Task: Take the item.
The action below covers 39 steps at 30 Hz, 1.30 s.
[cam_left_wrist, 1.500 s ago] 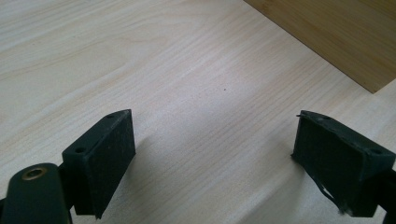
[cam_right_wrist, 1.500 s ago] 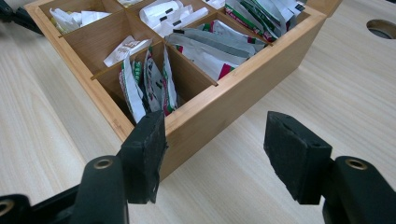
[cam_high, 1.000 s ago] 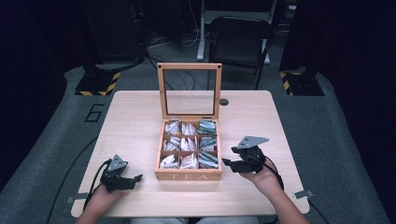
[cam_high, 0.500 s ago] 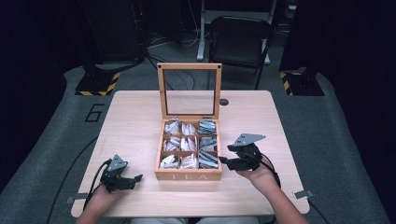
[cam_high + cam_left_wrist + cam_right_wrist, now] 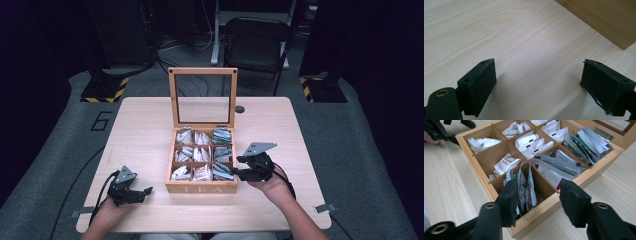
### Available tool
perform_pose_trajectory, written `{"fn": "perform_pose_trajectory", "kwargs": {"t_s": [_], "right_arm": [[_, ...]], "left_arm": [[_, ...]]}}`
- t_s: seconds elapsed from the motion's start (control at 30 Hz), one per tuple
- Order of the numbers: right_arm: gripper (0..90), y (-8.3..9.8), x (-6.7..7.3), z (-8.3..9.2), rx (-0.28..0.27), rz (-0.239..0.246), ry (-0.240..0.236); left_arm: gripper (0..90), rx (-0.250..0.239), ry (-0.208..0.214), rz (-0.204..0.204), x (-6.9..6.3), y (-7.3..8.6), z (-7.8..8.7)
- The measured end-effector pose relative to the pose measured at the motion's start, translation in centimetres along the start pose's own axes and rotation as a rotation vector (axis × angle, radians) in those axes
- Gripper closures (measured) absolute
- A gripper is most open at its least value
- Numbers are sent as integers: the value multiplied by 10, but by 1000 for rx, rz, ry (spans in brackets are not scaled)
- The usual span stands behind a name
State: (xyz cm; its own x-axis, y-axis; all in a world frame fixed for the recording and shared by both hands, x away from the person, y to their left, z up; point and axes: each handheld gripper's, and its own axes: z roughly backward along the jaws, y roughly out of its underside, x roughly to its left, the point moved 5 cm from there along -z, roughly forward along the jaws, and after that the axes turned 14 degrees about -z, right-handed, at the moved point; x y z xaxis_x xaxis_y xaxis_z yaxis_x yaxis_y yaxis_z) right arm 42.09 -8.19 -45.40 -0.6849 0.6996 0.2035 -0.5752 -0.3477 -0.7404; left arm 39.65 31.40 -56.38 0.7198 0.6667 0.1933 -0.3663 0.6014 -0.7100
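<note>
Tea box [image 5: 202,165] mid-table [image 5: 140,125], lid up; sachets [image 5: 223,169] apparently in every compartment.

Looks like a lab or recording studio, not anybody's home. The table [image 5: 150,125] is a plain light wood one parked in the middle of grey carpet, and everything around the table is dark, black curtains or walls. Behind the table there's a black chair [image 5: 257,45] and loose cables [image 5: 190,40] running over the floor. To the back left and back right of the table sit stand bases with yellow-black hazard tape [image 5: 102,92], and a "6" [image 5: 101,121] is marked on the carpet just left of it
</note>
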Motion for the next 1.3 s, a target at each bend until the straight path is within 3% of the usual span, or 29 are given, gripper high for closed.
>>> {"fn": "perform_pose_trajectory", "kwargs": {"t_s": [0.43,1.0,1.3], "right_arm": [[635,-3,-1,-11,13,35,-11],[775,3,-6,-27,57,12,-30],[842,3,-8,-32,73,24,-42]], "left_arm": [[126,0,0,0,0,0,0],[126,0,0,0,0,0,0],[126,0,0,0,0,0,0]]}}
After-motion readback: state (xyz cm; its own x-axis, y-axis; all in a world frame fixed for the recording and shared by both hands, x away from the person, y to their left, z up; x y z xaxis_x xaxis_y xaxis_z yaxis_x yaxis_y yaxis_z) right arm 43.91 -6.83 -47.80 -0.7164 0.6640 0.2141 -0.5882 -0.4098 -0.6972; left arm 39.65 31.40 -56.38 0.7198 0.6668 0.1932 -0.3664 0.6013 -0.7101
